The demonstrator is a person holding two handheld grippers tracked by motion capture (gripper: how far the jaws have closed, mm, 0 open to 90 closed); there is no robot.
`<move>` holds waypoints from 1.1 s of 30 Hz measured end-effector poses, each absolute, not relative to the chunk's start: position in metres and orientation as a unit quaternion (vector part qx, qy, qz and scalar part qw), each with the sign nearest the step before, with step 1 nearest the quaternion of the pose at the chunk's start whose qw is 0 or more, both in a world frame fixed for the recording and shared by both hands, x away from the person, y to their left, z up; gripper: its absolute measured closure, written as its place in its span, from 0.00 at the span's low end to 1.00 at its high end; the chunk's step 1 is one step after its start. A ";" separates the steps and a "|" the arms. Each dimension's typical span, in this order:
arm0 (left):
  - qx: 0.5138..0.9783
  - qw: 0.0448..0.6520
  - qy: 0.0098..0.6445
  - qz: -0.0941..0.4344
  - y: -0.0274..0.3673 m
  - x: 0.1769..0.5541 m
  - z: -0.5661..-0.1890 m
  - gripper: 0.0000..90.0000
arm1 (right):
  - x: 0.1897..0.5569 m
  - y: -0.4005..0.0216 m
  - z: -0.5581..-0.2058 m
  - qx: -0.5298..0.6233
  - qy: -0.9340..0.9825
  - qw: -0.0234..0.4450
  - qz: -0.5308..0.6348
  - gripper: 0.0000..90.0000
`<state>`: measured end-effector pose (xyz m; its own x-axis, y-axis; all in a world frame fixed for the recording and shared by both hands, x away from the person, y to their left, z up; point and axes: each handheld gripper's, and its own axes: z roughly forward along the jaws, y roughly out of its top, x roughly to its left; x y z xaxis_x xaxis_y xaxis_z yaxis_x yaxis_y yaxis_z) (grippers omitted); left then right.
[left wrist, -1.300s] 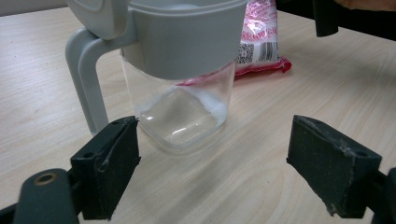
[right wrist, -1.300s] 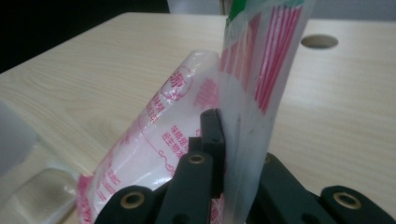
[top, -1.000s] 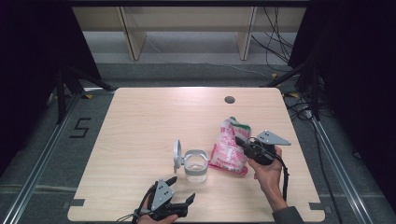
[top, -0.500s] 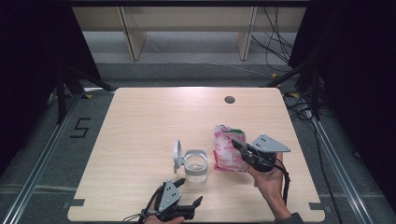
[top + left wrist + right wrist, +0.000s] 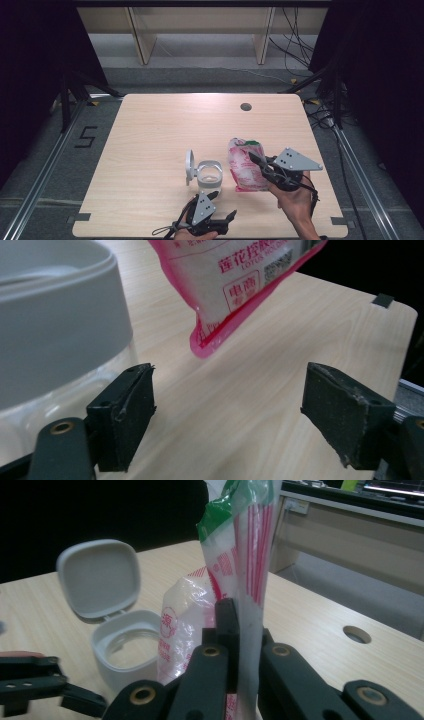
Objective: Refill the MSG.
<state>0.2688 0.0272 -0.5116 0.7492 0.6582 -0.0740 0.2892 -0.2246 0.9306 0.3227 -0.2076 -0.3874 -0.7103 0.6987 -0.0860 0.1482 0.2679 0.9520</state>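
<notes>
Pinching pink bag point(image 5: 245, 170) of white grains, right gripper point(image 5: 260, 162) clamps it beside open-lidded jar point(image 5: 209, 175), seemingly empty; left gripper point(image 5: 222, 205), jaws wide but just narrowing slightly, nothing between, sits near jar.

pink bag point(image 5: 235, 285): "lotus" (floor point(image 5: 85, 137): "5")

Looks like a lab or recording rig, not anyone's home. A plain wooden table point(image 5: 165, 150) with a cable hole point(image 5: 245, 106) sits in the middle of a grey carpet floor point(image 5: 45, 165), boxed in by metal rails point(image 5: 40, 190) and black curtains point(image 5: 35, 45) on both sides. Loose cables point(image 5: 295, 35) trail across the floor at the back by a bare wooden shelf point(image 5: 200, 25), and there's a "5" point(image 5: 86, 137) taped on the floor to the left.
</notes>
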 end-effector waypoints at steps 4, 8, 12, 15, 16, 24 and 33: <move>0.761 0.536 0.315 0.186 0.022 0.275 -0.509 0.27 | 0.316 -0.203 -0.381 0.273 0.752 0.256 0.542 1.00; 0.764 0.533 0.315 0.184 0.015 0.277 -0.511 0.28 | 0.310 -0.201 -0.375 0.265 0.747 0.255 0.554 1.00; 0.766 0.528 0.315 0.185 0.010 0.277 -0.511 0.30 | 0.304 -0.198 -0.370 0.256 0.745 0.253 0.562 1.00; 0.770 0.528 0.306 0.185 0.009 0.276 -0.510 0.32 | 0.298 -0.198 -0.367 0.248 0.743 0.255 0.567 1.00; 0.762 0.540 0.312 0.175 0.006 0.276 -0.511 0.32 | 0.294 -0.197 -0.366 0.251 0.743 0.249 0.568 1.00; 0.765 0.549 0.283 0.182 0.006 0.274 -0.510 0.57 | 0.284 -0.194 -0.362 0.234 0.742 0.239 0.581 1.00; 0.758 0.554 0.284 0.194 -0.002 0.281 -0.513 0.78 | 0.287 -0.187 -0.366 0.249 0.747 0.222 0.575 1.00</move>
